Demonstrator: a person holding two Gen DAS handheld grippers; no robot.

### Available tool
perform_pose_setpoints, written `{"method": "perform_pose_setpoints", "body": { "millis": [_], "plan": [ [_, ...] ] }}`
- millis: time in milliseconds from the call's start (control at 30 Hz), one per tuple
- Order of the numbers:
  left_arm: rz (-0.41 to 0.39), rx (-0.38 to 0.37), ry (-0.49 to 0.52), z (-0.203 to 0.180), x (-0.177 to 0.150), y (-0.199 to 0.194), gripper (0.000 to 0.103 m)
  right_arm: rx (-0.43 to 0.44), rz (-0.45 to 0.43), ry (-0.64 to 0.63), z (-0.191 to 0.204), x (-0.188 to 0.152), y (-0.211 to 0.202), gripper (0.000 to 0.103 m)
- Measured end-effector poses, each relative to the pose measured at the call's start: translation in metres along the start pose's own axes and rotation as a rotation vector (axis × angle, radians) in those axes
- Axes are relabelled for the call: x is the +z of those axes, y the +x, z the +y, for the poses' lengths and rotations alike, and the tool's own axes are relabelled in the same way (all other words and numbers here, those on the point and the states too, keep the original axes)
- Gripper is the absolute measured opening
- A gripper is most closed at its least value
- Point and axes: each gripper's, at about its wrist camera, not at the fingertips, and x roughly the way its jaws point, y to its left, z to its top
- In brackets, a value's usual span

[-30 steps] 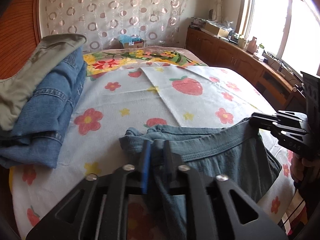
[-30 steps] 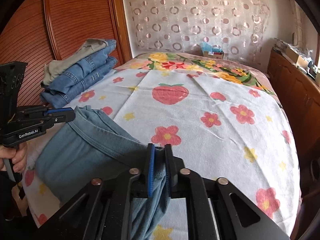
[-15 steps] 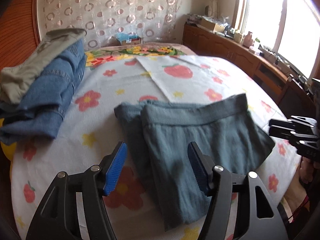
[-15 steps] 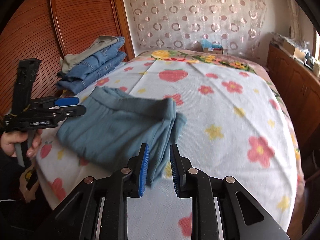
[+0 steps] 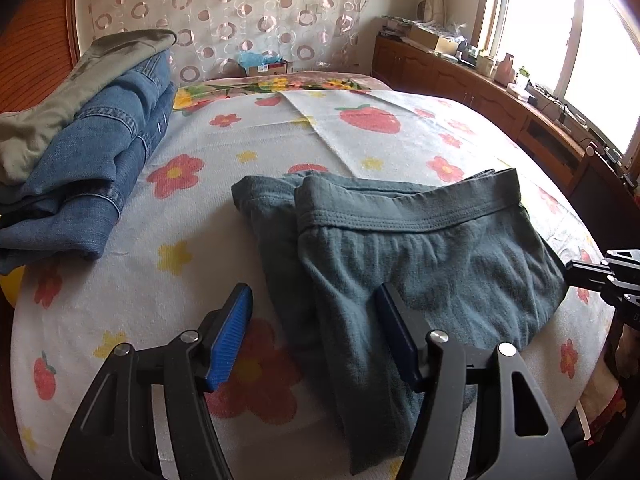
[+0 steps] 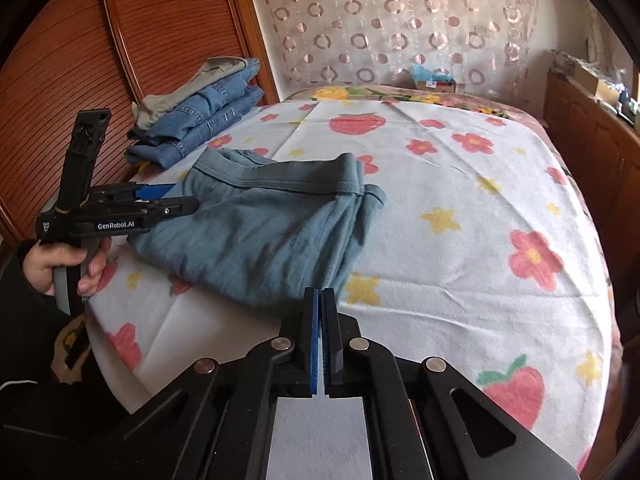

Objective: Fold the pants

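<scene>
Nearest to me, the right gripper (image 6: 321,300) has its jaws pressed together with nothing between them, hanging over the near edge of the bed (image 6: 460,280), just short of the folded cloth. To its left, the left gripper (image 5: 316,312) stands with its jaws apart and widening; one blue pad (image 5: 230,340) hangs over bare bedcover, the other sits above the cloth, and neither presses on anything. A hand (image 6: 66,264) in a dark sleeve grips the left gripper's handle at the bed's edge.

Between and just beyond the two tools lie the grey-blue pants (image 5: 420,260), folded over on themselves and resting flat on the flowered bedcover, waistband turned toward the far side, one narrower folded strip showing along the side toward the stack. They lie near the corner of the bed, free of both grippers.

Farther on, beside the wooden headboard panel (image 6: 140,40), sits a stack of folded jeans (image 5: 88,168) with an olive garment (image 5: 60,108) on top, apart from the pants. Beyond that the bedcover runs on to a brighter floral blanket (image 5: 280,84), a small box (image 5: 266,66) and a curtain (image 5: 240,12) patterned with rings. A window (image 5: 560,60) with a cluttered wooden cabinet below it lines the far side.
</scene>
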Motion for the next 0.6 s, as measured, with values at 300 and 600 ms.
{"method": "perform_pose_setpoints", "body": {
  "millis": [300,600],
  "plan": [
    [-0.006,0.003,-0.003,0.002,0.000,-0.001,0.070,-0.008,-0.030,0.007,0.003,0.005,-0.011,0.001],
    [-0.008,0.003,-0.004,0.002,0.000,-0.001,0.070,-0.064,-0.020,-0.031,0.015,0.026,0.013,0.041]
  ]
}}
